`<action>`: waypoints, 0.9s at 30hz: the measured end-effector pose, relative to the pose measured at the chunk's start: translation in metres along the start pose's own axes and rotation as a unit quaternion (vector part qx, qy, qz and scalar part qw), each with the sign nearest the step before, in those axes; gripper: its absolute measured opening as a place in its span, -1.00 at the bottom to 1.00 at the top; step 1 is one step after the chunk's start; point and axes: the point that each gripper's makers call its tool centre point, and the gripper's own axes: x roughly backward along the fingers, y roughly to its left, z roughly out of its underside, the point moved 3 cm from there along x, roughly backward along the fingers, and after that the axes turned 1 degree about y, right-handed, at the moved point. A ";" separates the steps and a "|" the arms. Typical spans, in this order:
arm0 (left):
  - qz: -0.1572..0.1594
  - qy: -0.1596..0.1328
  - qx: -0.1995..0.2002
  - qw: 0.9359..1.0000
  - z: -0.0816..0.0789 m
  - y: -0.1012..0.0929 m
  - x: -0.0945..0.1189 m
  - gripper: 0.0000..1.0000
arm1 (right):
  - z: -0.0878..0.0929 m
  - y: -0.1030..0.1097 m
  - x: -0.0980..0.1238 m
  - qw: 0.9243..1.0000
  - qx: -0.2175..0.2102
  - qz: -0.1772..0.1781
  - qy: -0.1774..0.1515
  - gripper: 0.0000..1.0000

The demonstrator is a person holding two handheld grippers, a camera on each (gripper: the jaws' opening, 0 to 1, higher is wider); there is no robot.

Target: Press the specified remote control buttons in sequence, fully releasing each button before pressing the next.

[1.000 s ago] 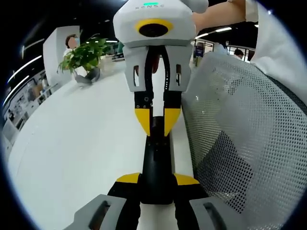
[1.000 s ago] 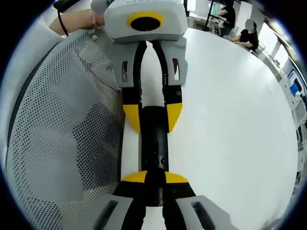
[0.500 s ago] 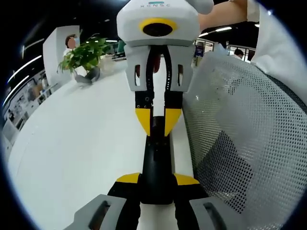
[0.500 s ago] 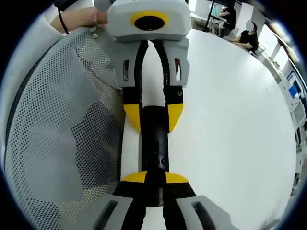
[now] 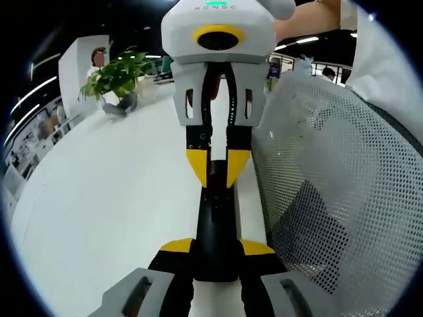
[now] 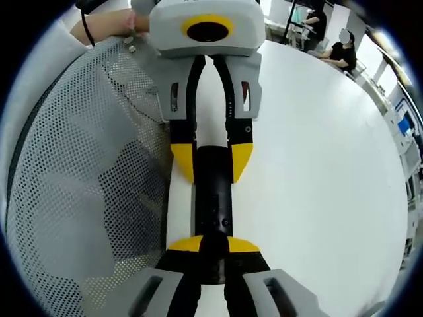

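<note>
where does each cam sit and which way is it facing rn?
Left gripper view: rides the left gripper, looks along the black remote at the right gripper opposite; person's forearm at top.
Right gripper view: rides the right gripper, looks back along the remote at the left gripper; person's hand at top left.
Shared: both grippers, remote, white table, mesh chair back. The cameras face each other.

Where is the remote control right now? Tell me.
In the left gripper view the remote control sits at centre, held between the left claw below and the right claw above, at the white table's edge beside a mesh chair back.
</note>
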 end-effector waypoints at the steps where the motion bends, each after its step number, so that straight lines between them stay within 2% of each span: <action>1: 0.000 0.001 0.001 1.000 0.000 0.000 0.000 -0.50 | 0.000 0.000 0.000 1.000 0.001 0.001 -0.001 -0.84; 4: -0.001 0.003 0.001 1.000 0.000 0.000 0.000 -0.50 | 0.002 0.002 0.001 1.000 0.012 0.008 -0.010 -0.84; 6: -0.002 0.003 0.002 1.000 0.000 0.000 0.000 -0.51 | 0.002 0.000 0.001 0.999 -0.026 0.006 -0.027 -0.84; 10: -0.002 0.003 0.002 1.000 0.000 0.000 0.001 -0.51 | 0.003 -0.001 0.001 0.999 -0.029 0.002 -0.033 -0.85; 27: -0.002 0.004 0.003 1.000 0.000 0.000 0.001 -0.51 | 0.002 0.000 0.001 1.000 -0.019 -0.001 -0.021 -0.84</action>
